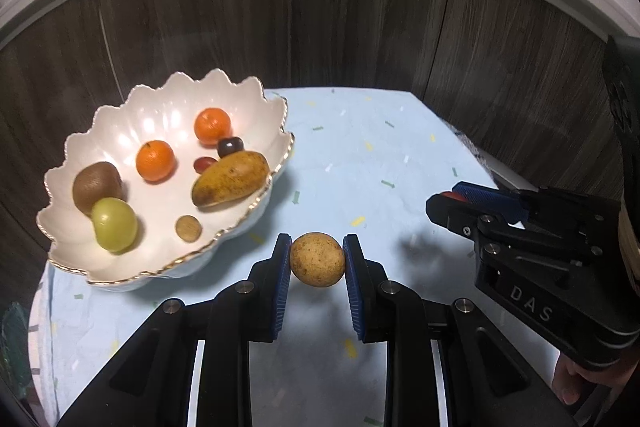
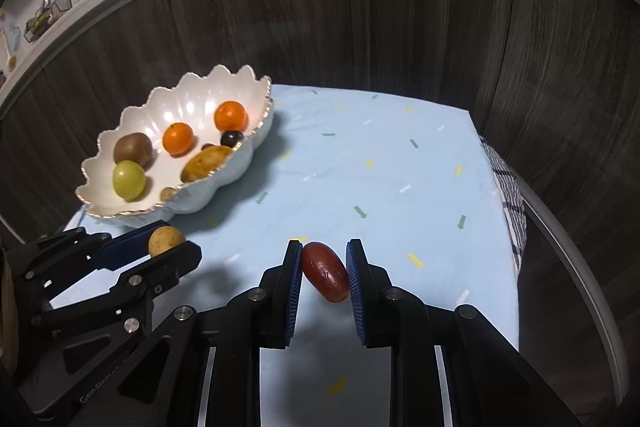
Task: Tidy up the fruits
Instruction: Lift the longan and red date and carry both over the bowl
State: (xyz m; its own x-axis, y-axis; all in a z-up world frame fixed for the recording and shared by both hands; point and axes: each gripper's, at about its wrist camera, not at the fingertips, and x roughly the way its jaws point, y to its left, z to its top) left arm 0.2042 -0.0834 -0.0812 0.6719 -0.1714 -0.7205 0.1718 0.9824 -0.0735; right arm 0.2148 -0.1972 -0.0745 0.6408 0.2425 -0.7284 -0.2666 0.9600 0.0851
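My left gripper (image 1: 317, 259) pinches a round tan fruit (image 1: 317, 259) just right of the bowl (image 1: 256, 95); my right gripper (image 2: 323, 271) clamps a red fruit (image 2: 325, 271) over the cloth (image 2: 380, 167).

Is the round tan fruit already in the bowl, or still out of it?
Out. The left gripper holds the round tan fruit between its pads, near the white bowl but outside its rim.

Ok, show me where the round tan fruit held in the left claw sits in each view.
Left wrist view: the round tan fruit sits low at center, pinched between the left claw's blue pads.
Right wrist view: it shows at lower left, in that claw, seen from the side.
Shared landmark: the scalloped white bowl, up and left of the fruit in both.
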